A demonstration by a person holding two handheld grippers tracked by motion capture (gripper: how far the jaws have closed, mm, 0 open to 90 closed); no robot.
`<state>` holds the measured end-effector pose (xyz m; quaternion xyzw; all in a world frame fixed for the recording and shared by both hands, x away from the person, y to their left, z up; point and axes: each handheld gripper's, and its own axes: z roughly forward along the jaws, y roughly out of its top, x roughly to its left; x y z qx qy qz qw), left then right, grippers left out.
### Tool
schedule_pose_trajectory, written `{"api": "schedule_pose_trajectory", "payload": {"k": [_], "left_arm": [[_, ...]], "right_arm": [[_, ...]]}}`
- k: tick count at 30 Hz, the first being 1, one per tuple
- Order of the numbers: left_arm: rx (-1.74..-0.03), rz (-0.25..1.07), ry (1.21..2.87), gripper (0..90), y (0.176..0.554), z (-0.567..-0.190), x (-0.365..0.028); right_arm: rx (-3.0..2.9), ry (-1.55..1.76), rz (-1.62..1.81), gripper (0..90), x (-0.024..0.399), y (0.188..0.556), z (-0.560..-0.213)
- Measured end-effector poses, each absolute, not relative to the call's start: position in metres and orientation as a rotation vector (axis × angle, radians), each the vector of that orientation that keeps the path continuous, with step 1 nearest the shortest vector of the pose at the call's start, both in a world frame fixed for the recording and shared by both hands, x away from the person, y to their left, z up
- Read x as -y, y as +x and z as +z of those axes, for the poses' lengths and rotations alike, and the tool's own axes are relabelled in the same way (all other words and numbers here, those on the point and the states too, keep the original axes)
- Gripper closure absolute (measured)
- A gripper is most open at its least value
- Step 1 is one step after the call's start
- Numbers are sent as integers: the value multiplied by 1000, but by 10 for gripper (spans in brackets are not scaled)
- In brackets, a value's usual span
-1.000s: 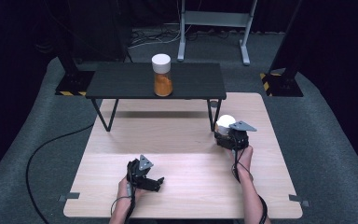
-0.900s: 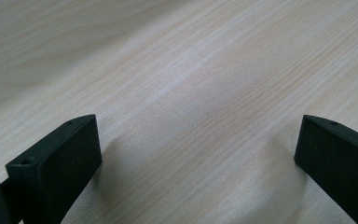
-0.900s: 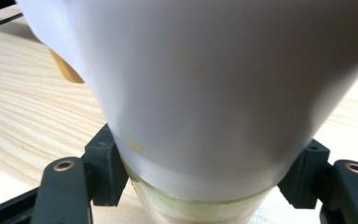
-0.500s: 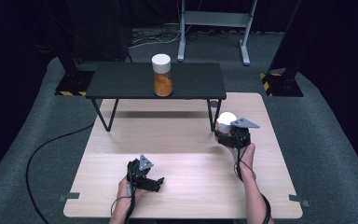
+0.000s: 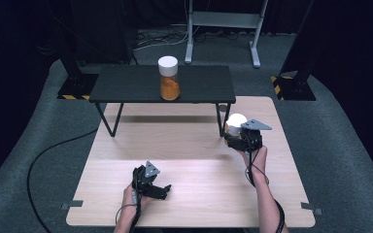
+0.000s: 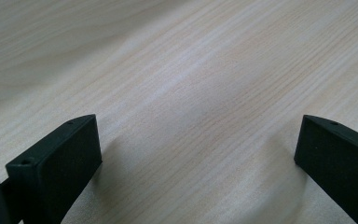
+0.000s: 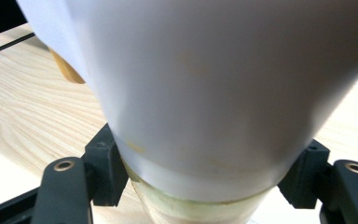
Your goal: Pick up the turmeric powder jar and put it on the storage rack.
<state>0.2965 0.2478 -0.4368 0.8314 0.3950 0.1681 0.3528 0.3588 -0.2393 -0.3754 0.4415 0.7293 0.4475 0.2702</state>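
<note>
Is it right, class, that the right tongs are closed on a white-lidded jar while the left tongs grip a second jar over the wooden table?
Not quite. The left tongs are open and hold nothing, as the left gripper view shows. The second jar stands on the black bench. The right tongs do clamp a white-lidded jar over the wooden table.

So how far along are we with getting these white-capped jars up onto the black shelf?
One jar of orange contents already stands on the black shelf. In hand: the right gripper is shut on a second white-capped jar, held beside the shelf's right leg above the wooden table. The left gripper rests open on the table. Left, probably: carry the held jar onto the shelf and release it.
</note>
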Motion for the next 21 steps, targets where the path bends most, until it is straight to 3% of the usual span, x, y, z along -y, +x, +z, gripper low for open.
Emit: {"api": "schedule_pose_trajectory", "payload": {"k": [21], "left_arm": [[-1022,435,2150,0,296,-437,-248]], "right_arm": [[-1987,1143,1211,295,241,361,-351]]}}
